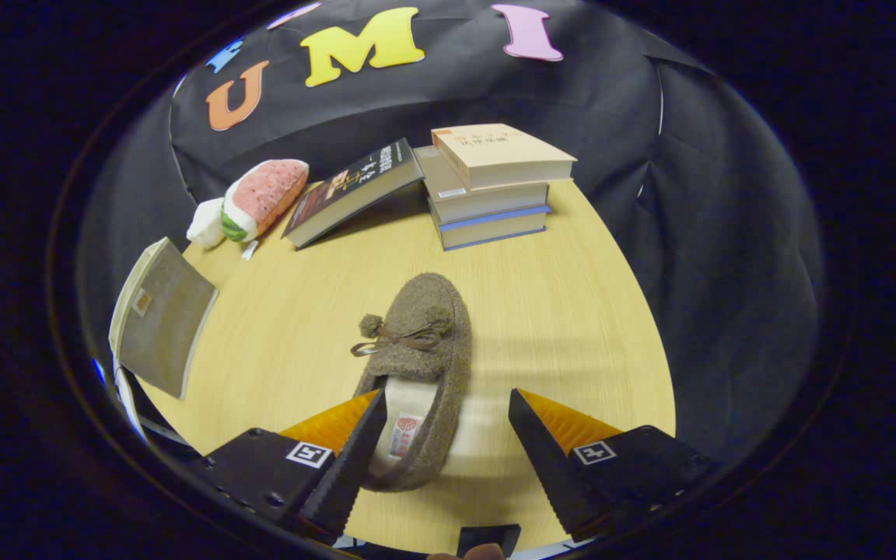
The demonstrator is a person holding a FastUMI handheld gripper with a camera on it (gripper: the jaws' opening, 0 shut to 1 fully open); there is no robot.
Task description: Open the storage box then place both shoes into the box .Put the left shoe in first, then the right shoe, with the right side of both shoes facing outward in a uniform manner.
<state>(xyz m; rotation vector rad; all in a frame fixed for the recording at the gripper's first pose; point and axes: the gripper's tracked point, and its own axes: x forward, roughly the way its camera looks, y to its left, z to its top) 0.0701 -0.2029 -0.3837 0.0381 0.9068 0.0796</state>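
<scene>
A brown fuzzy slipper [421, 365] with a small bow and pompoms lies on the wooden table [557, 311], toe pointing away from me. Its heel end sits between my fingers, nearer the left finger, whose tip overlaps the slipper's opening. My gripper [444, 412] is open, wide apart, with a clear gap between the right finger and the slipper's side. A grey panel with a pale rim [160, 315], perhaps part of the storage box, stands tilted off to the left of the fingers.
Beyond the slipper, a stack of three books [491, 183] stands at the table's far side, with a dark book [355, 190] leaning against it. A watermelon-slice plush toy [257, 198] lies left of the books. The table's round edge drops off to the right.
</scene>
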